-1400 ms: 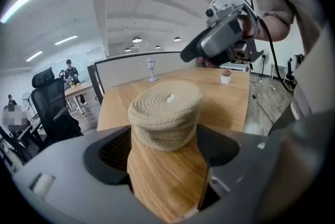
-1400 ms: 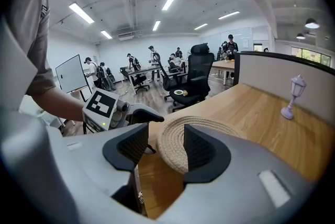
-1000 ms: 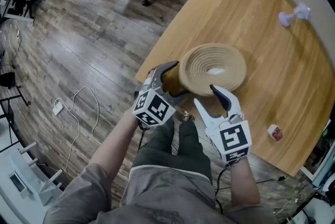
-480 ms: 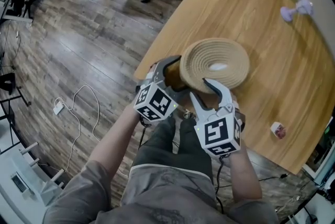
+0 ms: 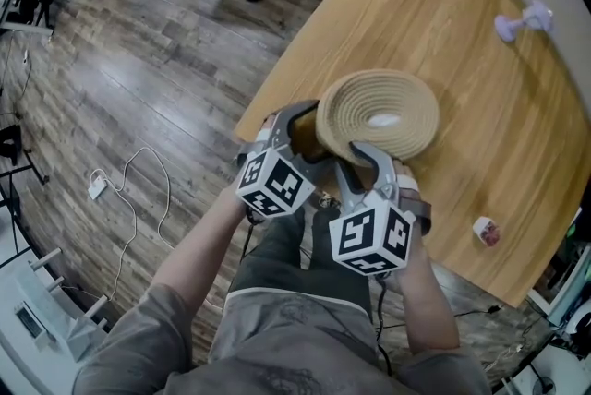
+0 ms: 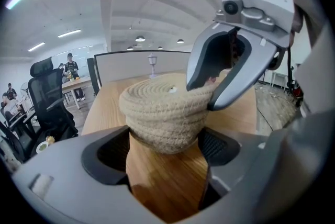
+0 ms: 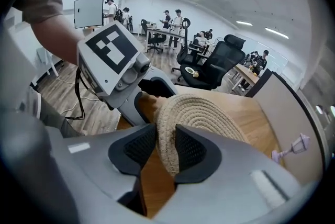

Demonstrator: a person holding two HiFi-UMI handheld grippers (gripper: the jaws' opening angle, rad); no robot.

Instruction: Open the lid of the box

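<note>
Left tool [image 6: 165,152]: jaws spread wide and just closed in slightly, and they appear to clamp the wooden box [image 6: 162,181] below its lid. Right tool [image 7: 165,147]: jaws just closed, pinching the near rim of the rope lid [image 5: 379,116].

The box stands between the left tool's jaws at the worktop [image 5: 480,61] edge.

Risks: a one-sided pull may cock the lid so it binds. The soft rope may slip from the pads. A weak left hold could drag the box off the edge.

The box stands upright, its long axis vertical and its lid facing up.
</note>
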